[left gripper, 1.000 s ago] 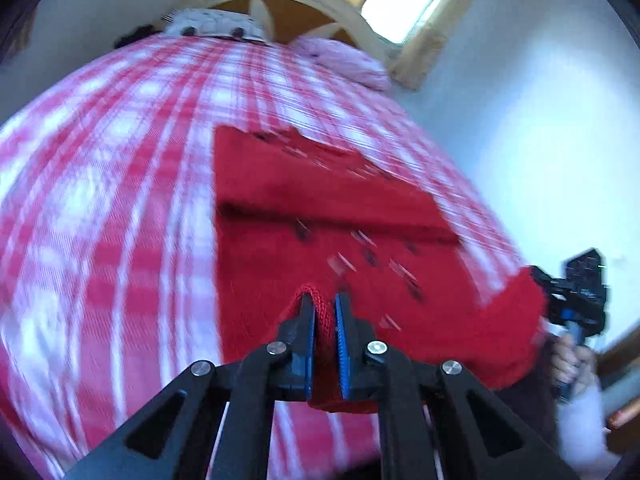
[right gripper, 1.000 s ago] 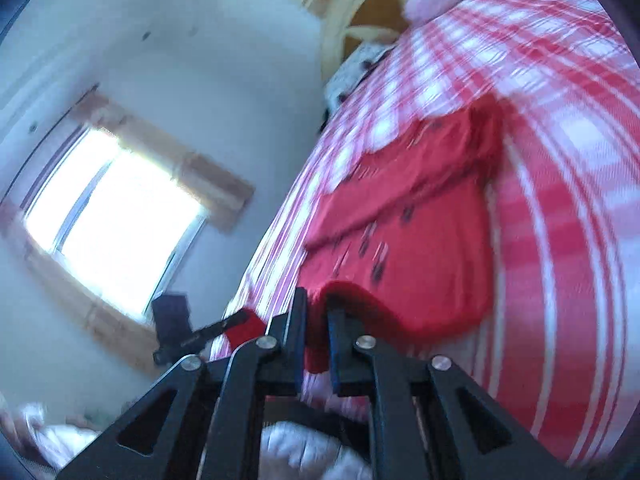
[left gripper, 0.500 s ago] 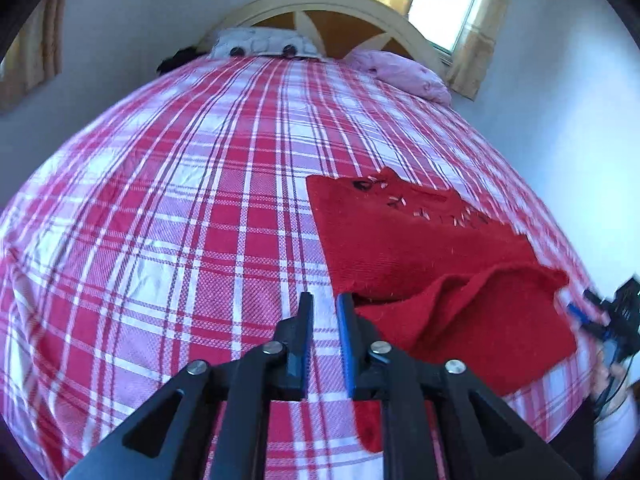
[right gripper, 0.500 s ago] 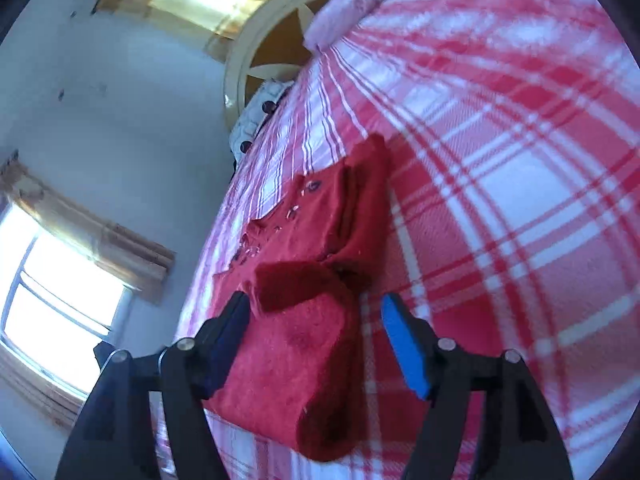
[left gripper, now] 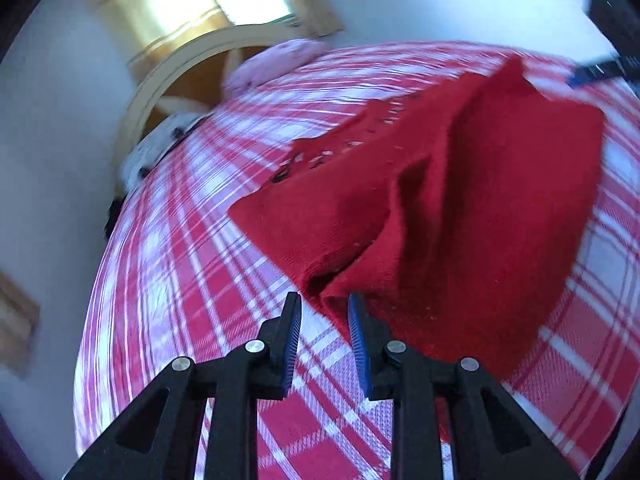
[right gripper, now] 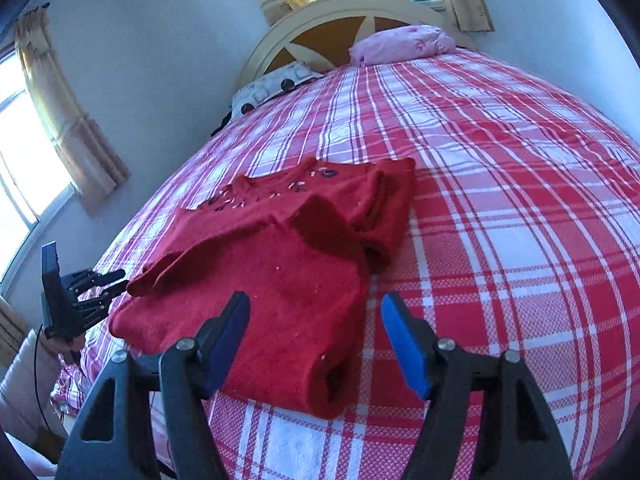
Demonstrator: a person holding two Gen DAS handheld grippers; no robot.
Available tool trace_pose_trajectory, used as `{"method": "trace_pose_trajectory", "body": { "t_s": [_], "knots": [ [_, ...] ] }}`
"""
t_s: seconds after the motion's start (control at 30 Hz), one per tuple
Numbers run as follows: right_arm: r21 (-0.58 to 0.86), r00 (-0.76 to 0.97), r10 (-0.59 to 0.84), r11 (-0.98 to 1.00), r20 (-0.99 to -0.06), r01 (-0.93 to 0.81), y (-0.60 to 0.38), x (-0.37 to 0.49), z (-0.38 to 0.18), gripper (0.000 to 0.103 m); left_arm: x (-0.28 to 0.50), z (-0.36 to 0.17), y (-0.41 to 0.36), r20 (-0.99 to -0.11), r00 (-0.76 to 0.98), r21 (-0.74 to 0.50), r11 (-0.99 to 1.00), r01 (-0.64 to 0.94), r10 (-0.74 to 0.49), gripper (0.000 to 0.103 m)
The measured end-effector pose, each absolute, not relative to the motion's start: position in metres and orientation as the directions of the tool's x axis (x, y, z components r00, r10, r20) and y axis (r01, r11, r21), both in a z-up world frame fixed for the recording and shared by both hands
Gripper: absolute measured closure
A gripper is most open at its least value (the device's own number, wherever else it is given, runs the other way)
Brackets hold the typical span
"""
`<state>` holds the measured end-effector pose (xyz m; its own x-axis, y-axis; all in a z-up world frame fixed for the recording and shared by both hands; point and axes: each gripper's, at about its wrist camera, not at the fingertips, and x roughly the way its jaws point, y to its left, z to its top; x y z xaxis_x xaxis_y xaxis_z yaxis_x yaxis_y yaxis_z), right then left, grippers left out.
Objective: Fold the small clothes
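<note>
A small red knit sweater with dark and pale decorations lies on the red and white plaid bedspread, its lower part folded up over the chest. In the left wrist view the sweater lies rumpled just ahead. My left gripper is open a little and empty, its fingertips at the sweater's near corner. My right gripper is wide open and empty, held above the sweater's near folded edge. The left gripper also shows in the right wrist view at the sweater's left edge.
A cream arched headboard stands at the far end with a pink pillow and a spotted white pillow. Curtained windows are on the left and back walls. The bed's near edge is just below my right gripper.
Both grippers let go of the sweater's hem after carrying it over onto the chest. The right gripper opened wide and drew back. The left gripper opened slightly and swung to the sweater's corner.
</note>
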<state>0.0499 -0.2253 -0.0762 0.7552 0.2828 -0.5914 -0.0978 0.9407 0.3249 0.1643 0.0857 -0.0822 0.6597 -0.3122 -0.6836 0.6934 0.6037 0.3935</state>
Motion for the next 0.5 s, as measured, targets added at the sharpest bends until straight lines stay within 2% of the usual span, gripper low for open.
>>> {"method": "trace_pose_trajectory", "body": {
  "t_s": [0.17, 0.27, 0.5],
  "knots": [
    [0.332, 0.751, 0.269, 0.941, -0.602, -0.071, -0.228, 0.045, -0.072, 0.031, 0.145, -0.091, 0.079, -0.712, 0.635, 0.554, 0.315, 0.771, -0.3, 0.078],
    [0.341, 0.751, 0.273, 0.938, -0.601, -0.067, -0.233, 0.039, -0.07, 0.031, 0.15, -0.092, 0.081, -0.74, 0.597, 0.532, 0.274, 0.801, -0.309, 0.078],
    [0.368, 0.736, 0.271, 0.929, -0.621, -0.031, -0.235, 0.046, -0.08, 0.031, 0.17, -0.095, 0.048, -0.705, 0.615, 0.548, 0.28, 0.788, -0.353, 0.078]
  ]
}}
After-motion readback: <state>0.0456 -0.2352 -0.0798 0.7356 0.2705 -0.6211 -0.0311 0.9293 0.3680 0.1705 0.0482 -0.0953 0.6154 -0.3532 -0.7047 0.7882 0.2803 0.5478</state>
